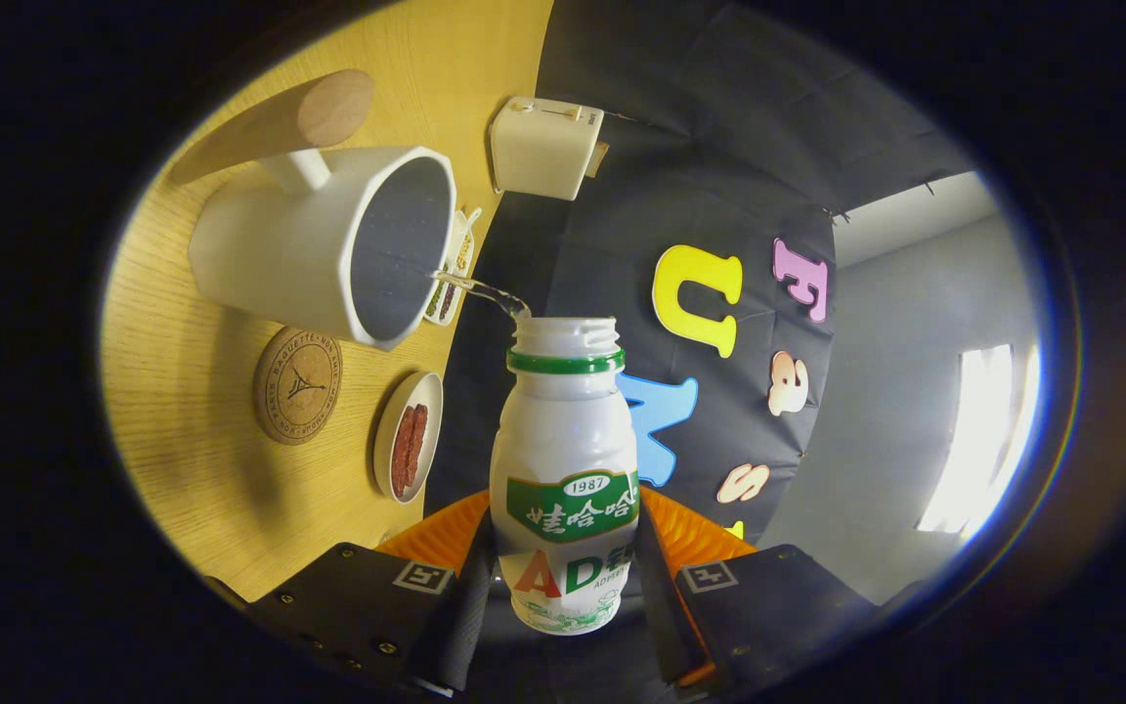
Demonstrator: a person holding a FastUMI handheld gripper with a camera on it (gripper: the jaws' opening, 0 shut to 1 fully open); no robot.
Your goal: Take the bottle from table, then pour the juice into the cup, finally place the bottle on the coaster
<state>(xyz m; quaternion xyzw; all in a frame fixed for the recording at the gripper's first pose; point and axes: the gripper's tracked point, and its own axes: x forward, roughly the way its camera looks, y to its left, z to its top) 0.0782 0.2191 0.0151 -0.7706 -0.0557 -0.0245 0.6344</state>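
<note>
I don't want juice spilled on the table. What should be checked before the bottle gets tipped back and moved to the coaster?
1. Gripper shut on the bottle, a finger on each side: ok.
2. Stream lands inside the cup: ok.
3. Bottle emptied: cannot tell.
4. Coaster bare: ok.
5. Small dish lies right beside the coaster, tight landing: not ok.
6. Cup level below its rim: cannot tell.

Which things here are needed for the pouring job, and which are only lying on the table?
Needed:
- bottle, uncapped, held between the tongs, pouring
- cup, white, with a wooden handle, receiving the stream
- coaster, cork, beside the cup

Only lying about:
- small dish holding red strips
- cream box at the table's far edge
- tray behind the cup
</note>
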